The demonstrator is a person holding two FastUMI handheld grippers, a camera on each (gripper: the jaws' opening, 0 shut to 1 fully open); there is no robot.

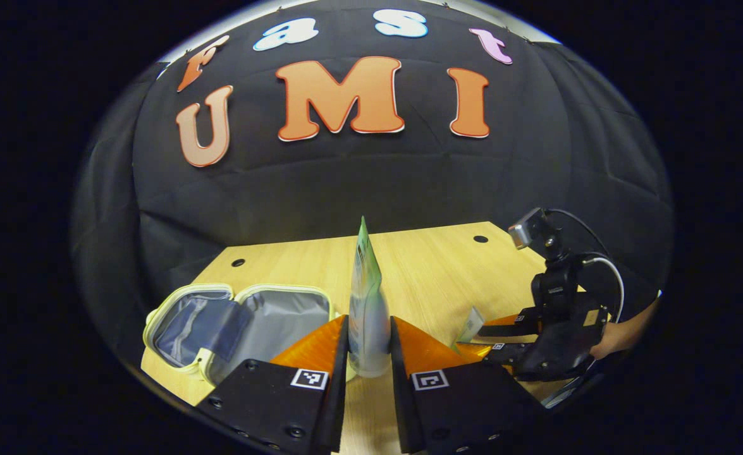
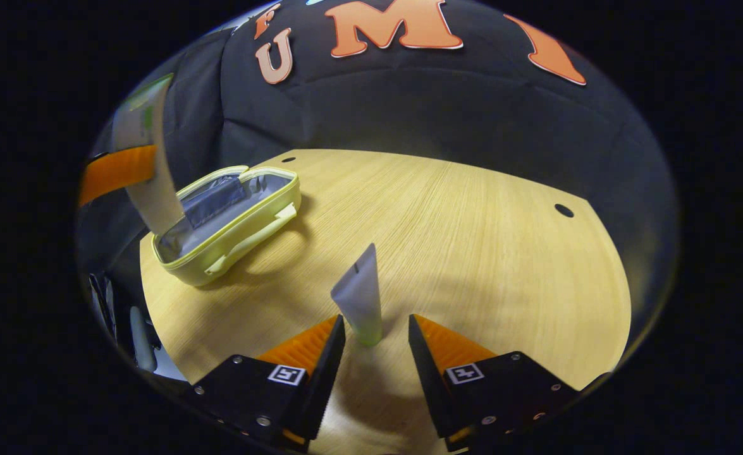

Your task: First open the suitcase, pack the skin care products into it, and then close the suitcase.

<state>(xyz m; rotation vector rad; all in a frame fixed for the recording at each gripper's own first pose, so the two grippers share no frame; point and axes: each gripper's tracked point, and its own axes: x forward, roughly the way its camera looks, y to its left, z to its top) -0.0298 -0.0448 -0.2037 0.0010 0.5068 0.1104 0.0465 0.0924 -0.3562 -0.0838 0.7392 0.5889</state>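
My left gripper (image 1: 368,323) is shut on a tall green-and-white tube (image 1: 365,278), which it holds upright. To its left the pale yellow suitcase (image 1: 276,322) lies open on the table, showing a grey lining. In the right gripper view the suitcase (image 2: 238,243) lies at the left, and the held tube (image 2: 150,170) hangs above its near end. My right gripper (image 2: 376,322) is open, and a small pale tube (image 2: 360,294) stands on the table between its fingertips. In the left gripper view the right gripper (image 1: 482,338) is low at the right by that small tube (image 1: 470,325).
The wooden table (image 2: 472,240) has small dark holes near its far corners. A hand (image 1: 624,332) holds the right gripper at the table's right edge. Some unclear objects (image 2: 143,335) sit below the table's near-left edge.
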